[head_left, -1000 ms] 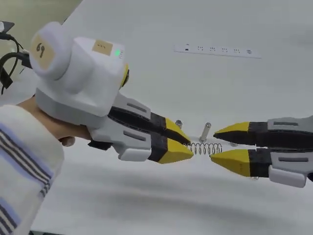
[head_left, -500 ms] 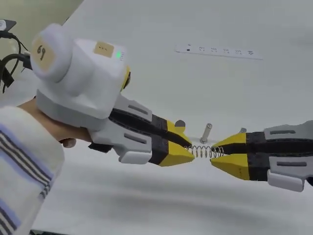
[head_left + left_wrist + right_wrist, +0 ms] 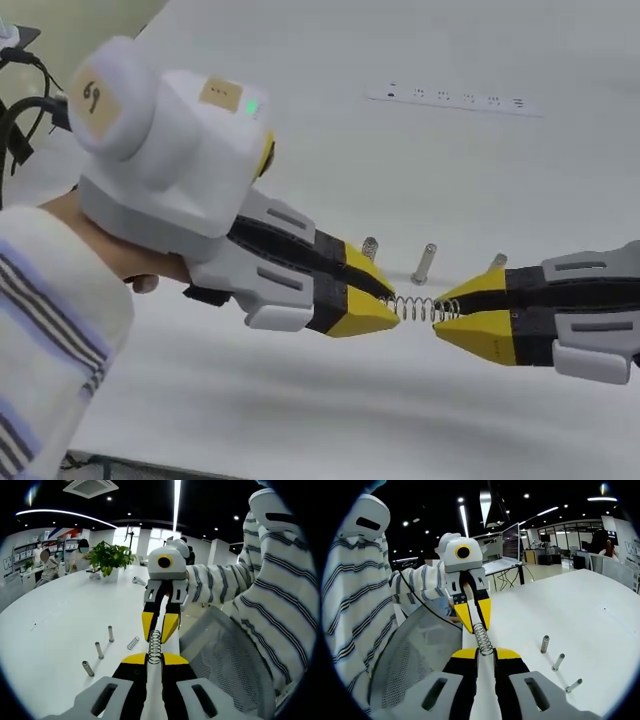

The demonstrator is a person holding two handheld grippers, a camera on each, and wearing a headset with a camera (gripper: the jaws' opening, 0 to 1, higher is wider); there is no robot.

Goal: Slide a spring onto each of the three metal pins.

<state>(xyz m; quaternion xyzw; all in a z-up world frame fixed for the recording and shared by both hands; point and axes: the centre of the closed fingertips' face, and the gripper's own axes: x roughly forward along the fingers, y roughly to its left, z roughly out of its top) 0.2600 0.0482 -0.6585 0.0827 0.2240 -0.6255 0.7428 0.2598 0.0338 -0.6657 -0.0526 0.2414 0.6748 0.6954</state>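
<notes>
Over the white bench [image 3: 400, 150], both my jaws are gripping a coiled steel spring [image 3: 418, 308] level, upright metal pins [image 3: 424, 262] just beyond.

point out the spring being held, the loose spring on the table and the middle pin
held spring [image 3: 420, 308], head view, on its middle coils
loose spring [image 3: 133, 642], left gripper view, middle of its coils
middle pin [image 3: 424, 262], head view, halfway up its shaft
</notes>
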